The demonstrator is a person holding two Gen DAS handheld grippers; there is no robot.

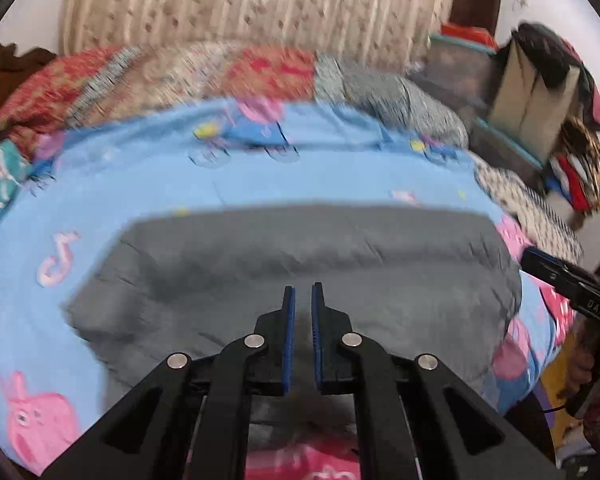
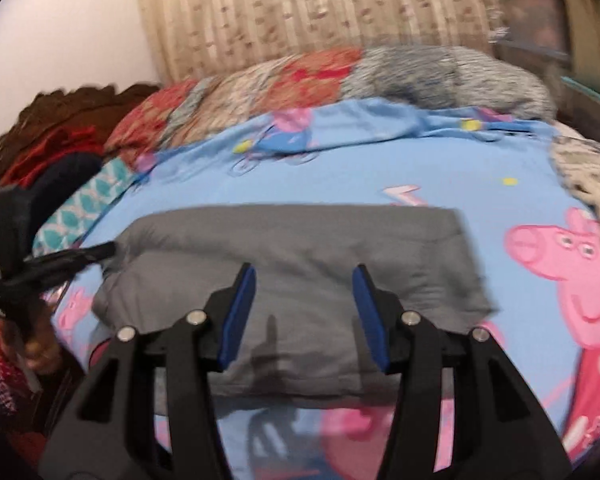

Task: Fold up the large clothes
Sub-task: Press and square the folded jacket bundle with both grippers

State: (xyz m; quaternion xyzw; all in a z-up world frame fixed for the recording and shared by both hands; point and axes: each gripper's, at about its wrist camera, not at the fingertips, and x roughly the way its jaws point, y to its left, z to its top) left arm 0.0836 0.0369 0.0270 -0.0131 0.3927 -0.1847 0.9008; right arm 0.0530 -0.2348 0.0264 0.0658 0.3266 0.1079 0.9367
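Note:
A grey garment [image 1: 300, 248] lies folded into a wide rectangle on a blue cartoon-print bedsheet [image 1: 100, 184]. My left gripper [image 1: 303, 287] hovers above its near part, jaws all but shut with only a thin gap and nothing between them. In the right wrist view the same grey garment [image 2: 300, 236] sits under my right gripper [image 2: 303, 269], which stands open and empty above the cloth. The right gripper's tip [image 1: 540, 260] shows at the garment's right end, and the left gripper's tip [image 2: 100, 250] at its left end. Both views are blurred by motion.
Patchwork quilts [image 1: 228, 72] and a grey-blue blanket [image 2: 440, 72] are heaped along the bed's far side under a beige curtain [image 1: 260, 4]. Boxes and piled clothes [image 1: 540, 92] stand to the right. A dark wooden headboard [image 2: 72, 108] and a teal patterned cloth [image 2: 96, 196] lie left.

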